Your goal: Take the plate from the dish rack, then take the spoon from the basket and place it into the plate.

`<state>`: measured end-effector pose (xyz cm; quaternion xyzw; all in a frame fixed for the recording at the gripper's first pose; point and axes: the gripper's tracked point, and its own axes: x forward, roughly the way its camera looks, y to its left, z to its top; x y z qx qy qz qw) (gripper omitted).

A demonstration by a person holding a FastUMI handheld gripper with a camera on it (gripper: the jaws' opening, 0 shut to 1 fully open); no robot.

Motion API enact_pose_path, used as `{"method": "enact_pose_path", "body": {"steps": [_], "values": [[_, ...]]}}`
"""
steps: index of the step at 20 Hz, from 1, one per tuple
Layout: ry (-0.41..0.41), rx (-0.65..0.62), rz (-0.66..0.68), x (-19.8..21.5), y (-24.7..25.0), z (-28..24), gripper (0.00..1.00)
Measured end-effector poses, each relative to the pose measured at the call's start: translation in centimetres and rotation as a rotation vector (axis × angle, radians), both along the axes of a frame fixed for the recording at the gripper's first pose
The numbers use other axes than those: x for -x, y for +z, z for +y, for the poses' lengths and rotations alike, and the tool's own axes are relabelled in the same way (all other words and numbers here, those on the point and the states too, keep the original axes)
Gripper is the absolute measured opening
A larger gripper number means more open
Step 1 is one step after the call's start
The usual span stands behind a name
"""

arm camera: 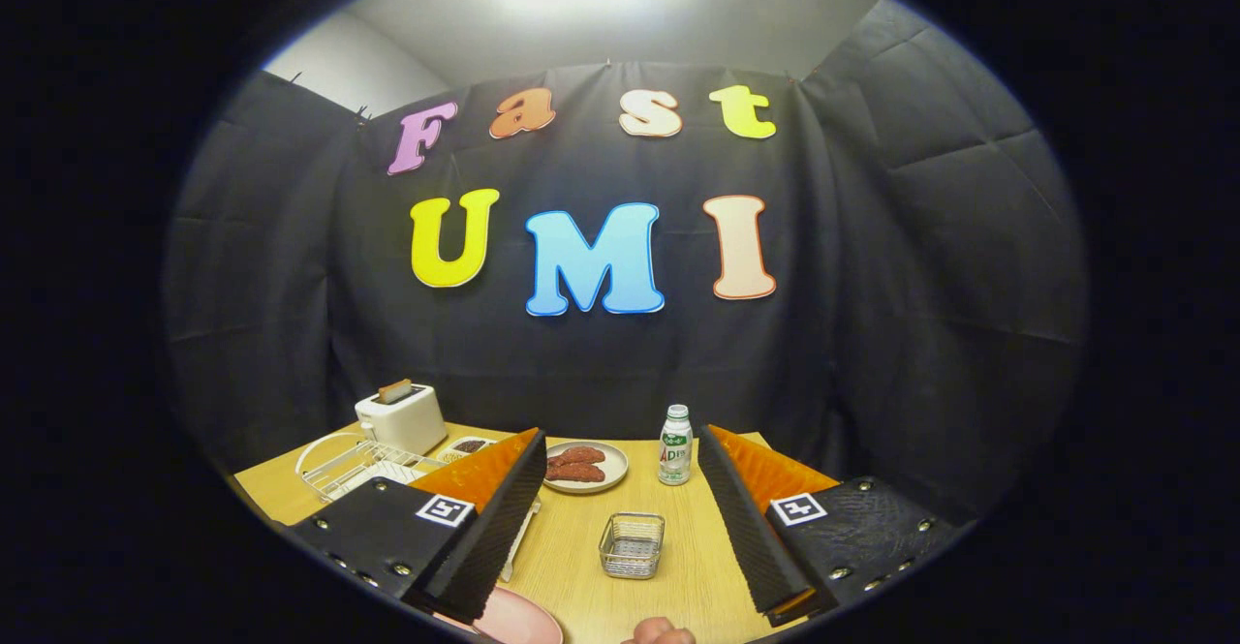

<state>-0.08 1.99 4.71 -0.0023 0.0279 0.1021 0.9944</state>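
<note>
Black cloth booth, wooden tabletop (581, 537). My hand-held gripper (625, 518) spread wide, grasping nothing, basket (632, 544) between fingers. Pink plate (518, 617) near of basket, already off rack (354, 465), half cut off under my finger. Spoon: can't make out inside basket mesh. Risk: blind dip nudges light basket, or bottle (675, 445) just beyond basket tips.

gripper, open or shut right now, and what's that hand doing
Gripper: open, holding nothing; the basket sits on the table between its fingers.
Hand: just a bit of it shows at the near table edge; its grip cannot be told.
</note>
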Motion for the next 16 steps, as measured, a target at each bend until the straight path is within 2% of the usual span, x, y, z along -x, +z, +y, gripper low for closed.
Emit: {"method": "enact_pose_path", "body": {"steps": [16], "values": [[0.002,0.025,0.01,-2.5,-2.8,-4.4,0.96]]}}
